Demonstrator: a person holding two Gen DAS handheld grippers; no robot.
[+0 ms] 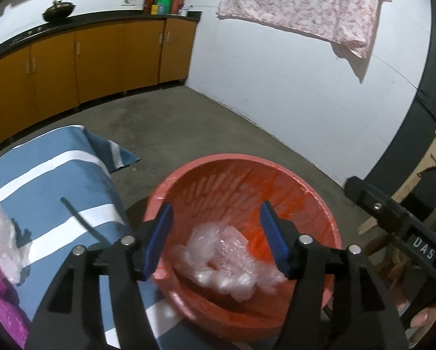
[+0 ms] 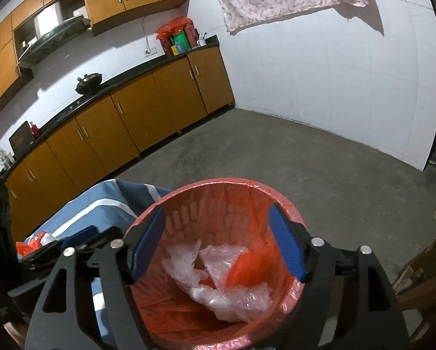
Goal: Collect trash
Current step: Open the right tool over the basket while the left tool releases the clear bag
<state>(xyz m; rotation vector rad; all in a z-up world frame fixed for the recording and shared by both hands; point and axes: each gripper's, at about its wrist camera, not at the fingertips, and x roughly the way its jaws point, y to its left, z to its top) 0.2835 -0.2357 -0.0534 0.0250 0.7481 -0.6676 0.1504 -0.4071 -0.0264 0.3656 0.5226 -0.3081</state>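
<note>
Left gripper [image 1: 216, 237] tilted downward over the round red bin lined with a red plastic bag [image 1: 311, 186], blue pads parted wide, nothing clamped between them. Right gripper [image 2: 218, 243] angled down over the same bin [image 2: 293, 204], jaws likewise spread and empty. Crumpled clear plastic wrap [image 1: 226, 265] lying loose at the bin's bottom [image 2: 218, 285]. Bin standing just right of the blue-and-white striped table cover [image 1: 57, 180]. Another clear plastic scrap [image 1: 2, 242] on that cover, far left.

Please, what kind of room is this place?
Most likely a home kitchen: orange-brown cabinets run under a dark countertop, a lidded wok sits on it, and a range hood hangs above.
</note>
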